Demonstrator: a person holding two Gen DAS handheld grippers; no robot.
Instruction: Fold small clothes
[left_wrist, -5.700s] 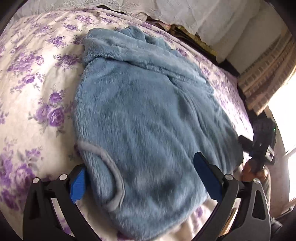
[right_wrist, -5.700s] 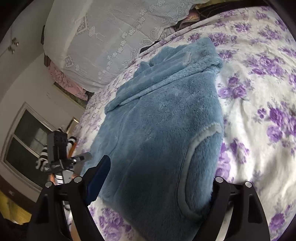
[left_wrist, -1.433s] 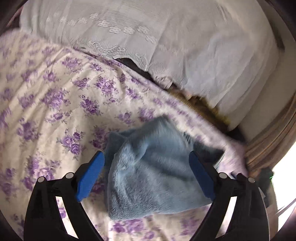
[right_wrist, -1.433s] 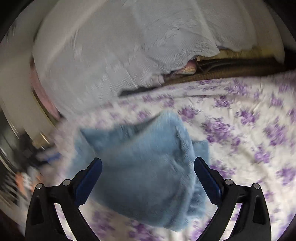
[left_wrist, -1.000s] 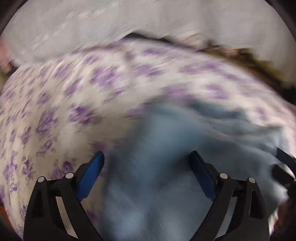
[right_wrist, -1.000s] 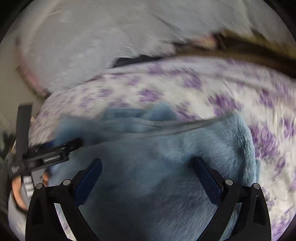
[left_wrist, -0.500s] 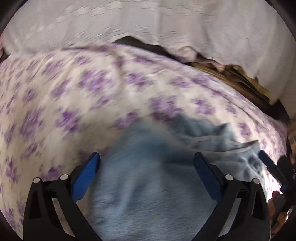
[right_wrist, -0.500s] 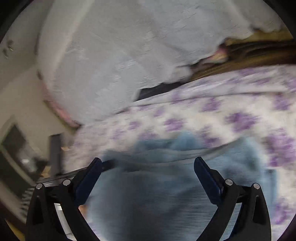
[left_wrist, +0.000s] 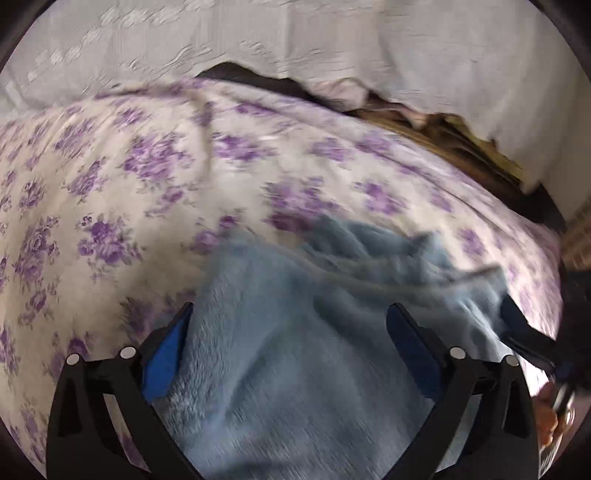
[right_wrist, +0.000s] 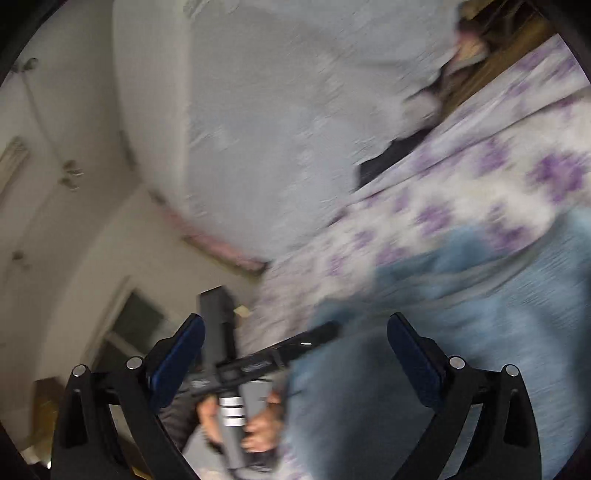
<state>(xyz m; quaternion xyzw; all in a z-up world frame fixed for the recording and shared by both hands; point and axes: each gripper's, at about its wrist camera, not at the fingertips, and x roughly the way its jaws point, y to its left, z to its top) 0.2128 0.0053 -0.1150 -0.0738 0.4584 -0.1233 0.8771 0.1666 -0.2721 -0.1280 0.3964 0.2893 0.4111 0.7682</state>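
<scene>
A light blue fleece garment (left_wrist: 314, 350) lies in a folded heap on the purple-flowered bedspread (left_wrist: 147, 166). My left gripper (left_wrist: 291, 314) is open just above it, and the fleece fills the gap between the wide-apart blue pads without being pinched. A dark finger (left_wrist: 521, 332) of my right gripper touches the garment's right edge. In the blurred right wrist view, my right gripper (right_wrist: 295, 321) is open, with the garment (right_wrist: 461, 332) under its right finger. A hand (right_wrist: 258, 432) holds the left gripper there.
A white lace-trimmed cloth (left_wrist: 295, 44) covers bedding stacked along the far side of the bed. Brown and pink fabric (left_wrist: 424, 122) shows beneath it. The right wrist view takes in a pale wall, a window (right_wrist: 136, 325) and the bed's left edge (right_wrist: 280, 273).
The garment, spread flat several seconds ago, is now a smaller folded heap. Both grippers stay open. The right wrist view has swung left towards the wall and the left gripper.
</scene>
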